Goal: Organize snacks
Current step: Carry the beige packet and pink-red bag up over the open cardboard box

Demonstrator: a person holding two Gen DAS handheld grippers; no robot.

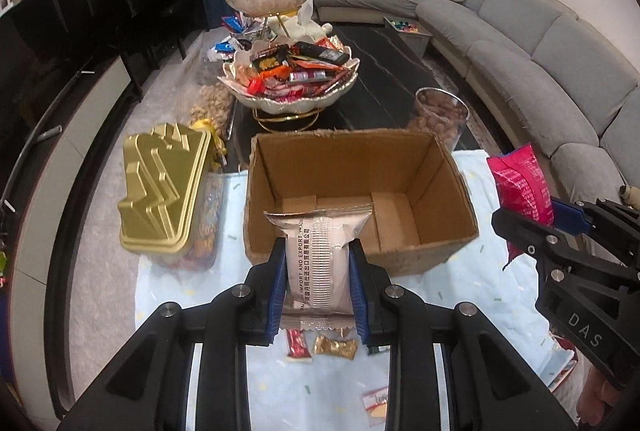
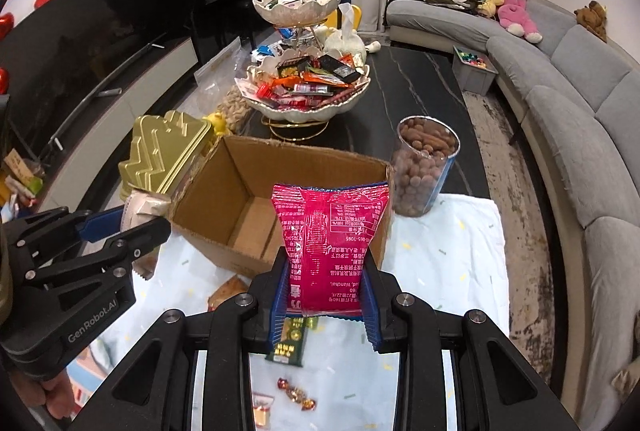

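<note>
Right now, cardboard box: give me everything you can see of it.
The cardboard box is plain brown corrugated board, open at the top with no flaps visible and rough, frayed rims. It stands upright on the pale cloth at the dark table's near end. It looks empty: only the bare folded bottom panels show. A gold-lidded container stands close at its left and a clear jar of brown snacks behind its right corner. Neither claw touches it.
</note>
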